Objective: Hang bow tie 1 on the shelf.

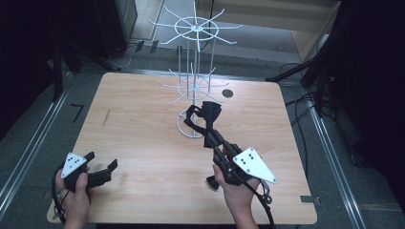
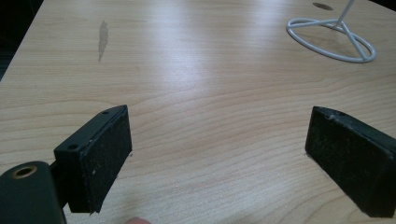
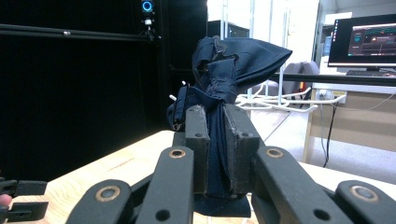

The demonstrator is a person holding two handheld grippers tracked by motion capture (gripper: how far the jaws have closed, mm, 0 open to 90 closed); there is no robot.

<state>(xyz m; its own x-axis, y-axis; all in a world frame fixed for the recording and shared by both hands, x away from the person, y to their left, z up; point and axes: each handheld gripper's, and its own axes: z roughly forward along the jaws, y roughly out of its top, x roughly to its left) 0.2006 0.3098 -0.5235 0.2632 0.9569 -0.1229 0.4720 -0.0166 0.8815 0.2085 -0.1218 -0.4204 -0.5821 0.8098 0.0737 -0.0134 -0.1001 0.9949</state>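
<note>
Dark navy cloth: a bow tie (image 1: 206, 119) with its strap, pinched in the right gripper (image 1: 213, 138) and held above the middle of the table, just in front of the rack's ring foot.
High view, table: light wood (image 1: 143, 143), rounded corners, a small dark round spot (image 1: 227, 93) near the far edge.
High view, rack: a white wire stand (image 1: 193, 71) with two tiers of spokes, rising from a ring foot set toward the far edge, a little right of centre.
High view, right gripper: gripped by the person's right hand (image 1: 236, 188) near the front right corner, grey plate on top, jaws reaching toward the rack and clamped on the bow tie.
High view, left gripper: in the left hand (image 1: 74, 191) at the front left corner, the left gripper (image 1: 102, 164) has its jaws spread wide with nothing between them, well apart from the bow tie.
Left gripper view, jaws: two black pads far apart over bare wood, holding nothing; a grey smudge (image 2: 103, 35) lies toward the far left, the rack's ring foot (image 2: 332, 39) toward the far right.
Right gripper view, jaws: pressed narrow on the navy fabric, the bow tie (image 3: 233, 65) bunching up above them, its strap hanging at the left.
Right gripper view, background: white rack spokes (image 3: 275, 100) behind the cloth, a lit monitor (image 3: 362, 39) on a desk beyond the table.
</note>
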